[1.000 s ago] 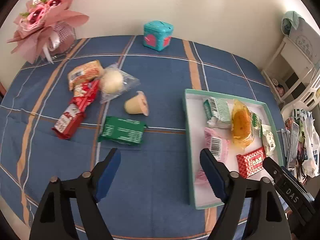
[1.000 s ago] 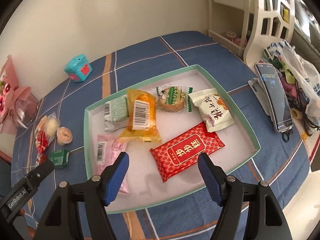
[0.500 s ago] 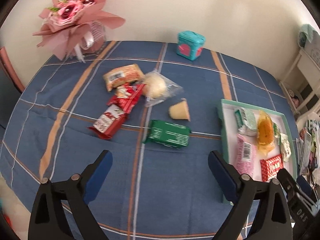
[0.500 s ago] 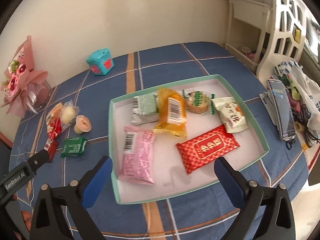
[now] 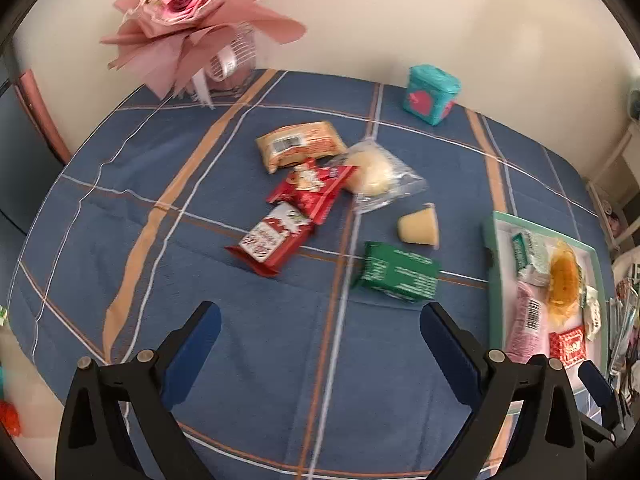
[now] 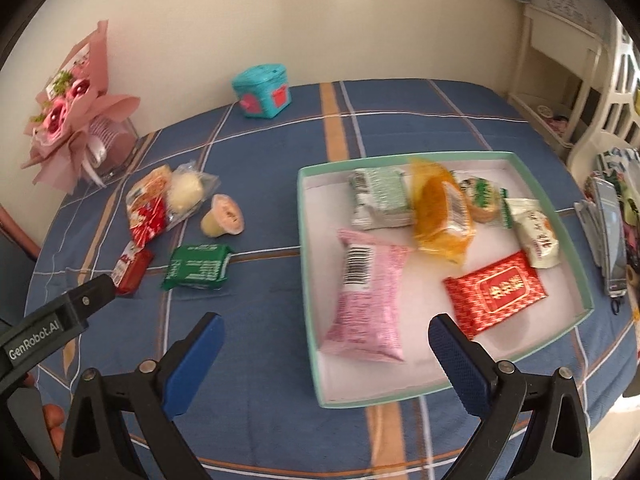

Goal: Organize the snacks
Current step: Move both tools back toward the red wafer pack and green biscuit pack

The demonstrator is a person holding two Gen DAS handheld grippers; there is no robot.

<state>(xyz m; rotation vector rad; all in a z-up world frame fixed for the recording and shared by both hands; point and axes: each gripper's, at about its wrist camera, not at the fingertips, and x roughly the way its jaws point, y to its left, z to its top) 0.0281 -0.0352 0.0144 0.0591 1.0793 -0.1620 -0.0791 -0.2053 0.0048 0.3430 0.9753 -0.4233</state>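
A teal-rimmed white tray [image 6: 581, 311] on the blue plaid cloth holds several wrapped snacks, among them a pink pack [image 6: 366, 300] and a red pack [image 6: 496, 294]. Left of the tray lie loose snacks: a green pack [image 5: 396, 276], a jelly cup [image 5: 418, 229], a clear-wrapped bun [image 5: 372, 170], red bars [image 5: 276, 240] and an orange pack [image 5: 300, 144]. My left gripper [image 5: 320, 330] stands open over bare cloth, short of the green pack. My right gripper [image 6: 326, 340] is open above the tray's near left corner, nothing between its fingers.
A pink flower bouquet [image 5: 192, 12] stands at the back left, and a teal tin [image 5: 430, 94] sits near the wall. A phone [image 6: 610, 236] and clutter lie off the table's right edge beside white furniture [image 6: 560, 60]. The left gripper's body [image 6: 52, 324] reaches into the right view.
Both grippers opened wider. Both views swung left: the loose snacks came to the centre of the left view, and the tray slid right in both.
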